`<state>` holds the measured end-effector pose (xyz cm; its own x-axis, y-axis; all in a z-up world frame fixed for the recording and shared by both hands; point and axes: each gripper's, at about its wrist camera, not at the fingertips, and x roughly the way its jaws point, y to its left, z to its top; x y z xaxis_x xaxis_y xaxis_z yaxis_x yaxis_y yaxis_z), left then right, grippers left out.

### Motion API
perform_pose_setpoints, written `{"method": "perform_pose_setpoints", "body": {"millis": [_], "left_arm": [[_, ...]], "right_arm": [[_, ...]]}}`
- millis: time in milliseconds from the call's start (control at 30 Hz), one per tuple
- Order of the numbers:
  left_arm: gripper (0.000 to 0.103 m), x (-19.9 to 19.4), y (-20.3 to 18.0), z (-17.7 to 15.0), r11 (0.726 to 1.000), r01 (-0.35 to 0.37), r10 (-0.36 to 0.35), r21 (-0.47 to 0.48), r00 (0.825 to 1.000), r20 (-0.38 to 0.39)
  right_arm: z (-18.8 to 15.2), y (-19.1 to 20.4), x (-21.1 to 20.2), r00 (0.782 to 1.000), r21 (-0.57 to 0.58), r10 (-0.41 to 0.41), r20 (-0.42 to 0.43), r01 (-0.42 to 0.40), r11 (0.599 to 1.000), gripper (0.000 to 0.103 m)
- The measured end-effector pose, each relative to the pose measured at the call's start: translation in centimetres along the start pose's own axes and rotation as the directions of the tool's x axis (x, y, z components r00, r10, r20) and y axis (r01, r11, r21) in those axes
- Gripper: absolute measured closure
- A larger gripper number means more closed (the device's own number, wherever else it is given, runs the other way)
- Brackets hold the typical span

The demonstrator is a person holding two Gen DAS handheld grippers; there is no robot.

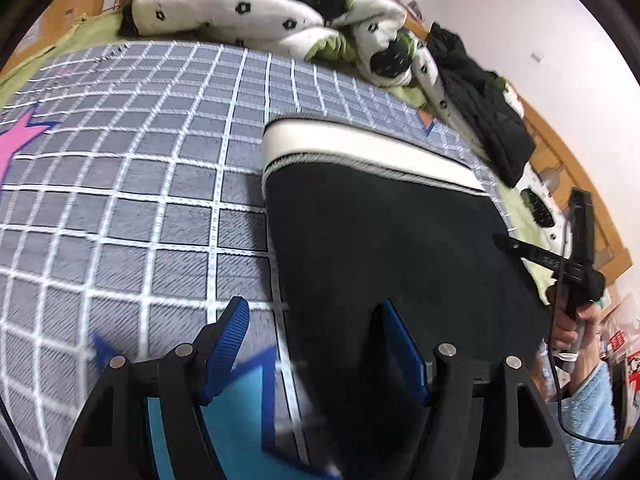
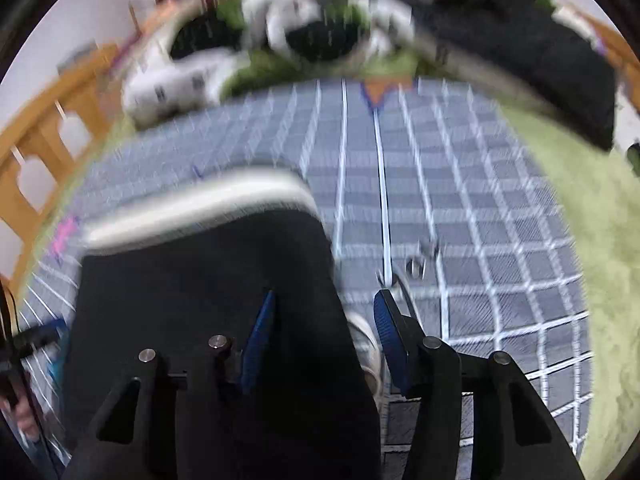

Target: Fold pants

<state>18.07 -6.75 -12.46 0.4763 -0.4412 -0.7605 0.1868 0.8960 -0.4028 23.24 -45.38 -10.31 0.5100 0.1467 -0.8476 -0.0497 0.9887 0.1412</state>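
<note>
Crumpled duvet and black jacket beyond pants.

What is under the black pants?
The black pants lie on a grey blanket with white grid lines, which shows all around them. A blue shape pokes out beside their near edge. Whatever lies directly beneath the pants is covered.

R wrist view, motion-blurred. R gripper jaws apart, nothing pinched betw. pads. Black pants w/ white waistband lie flat on grey grid blanket; L finger over the fabric, R finger over blanket just beside pants' edge. Green cover at right.
</note>
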Motion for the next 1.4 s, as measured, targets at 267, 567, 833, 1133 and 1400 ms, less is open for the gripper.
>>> {"method": "perform_pose_setpoints", "body": {"millis": [267,567,833,1133,1400], "left_arm": [[0.039,4.1,-0.5,0.4,0.997,0.073,-0.073,0.014,0.997,-0.033],[0.081,0.9,-1.8,3.2,0.994,0.108,-0.107,-0.029,0.994,0.020],[0.084,-8.5,-1.5,6.3,0.987,0.068,-0.088,0.143,0.987,0.134],[0.080,-8.6,10.7,6.3,0.991,-0.121,0.120,0.064,0.993,0.011],[0.066,-8.5,13.2,4.1,0.983,-0.184,0.184,0.005,0.983,0.011]], "right_arm": [[-0.4,-2.9,2.5,0.991,0.074,0.130,-0.023,-0.128,0.989,0.050],[-0.9,-3.6,2.0,0.954,0.230,0.298,-0.006,-0.289,0.929,0.091],[-0.8,5.1,-4.5,0.971,0.133,0.214,0.103,-0.226,0.965,0.094],[-1.5,18.1,-1.2,0.974,-0.031,0.225,0.039,-0.224,0.974,0.094],[-3.5,18.3,1.2,0.999,-0.184,0.027,0.043,-0.019,0.983,0.089]]}}
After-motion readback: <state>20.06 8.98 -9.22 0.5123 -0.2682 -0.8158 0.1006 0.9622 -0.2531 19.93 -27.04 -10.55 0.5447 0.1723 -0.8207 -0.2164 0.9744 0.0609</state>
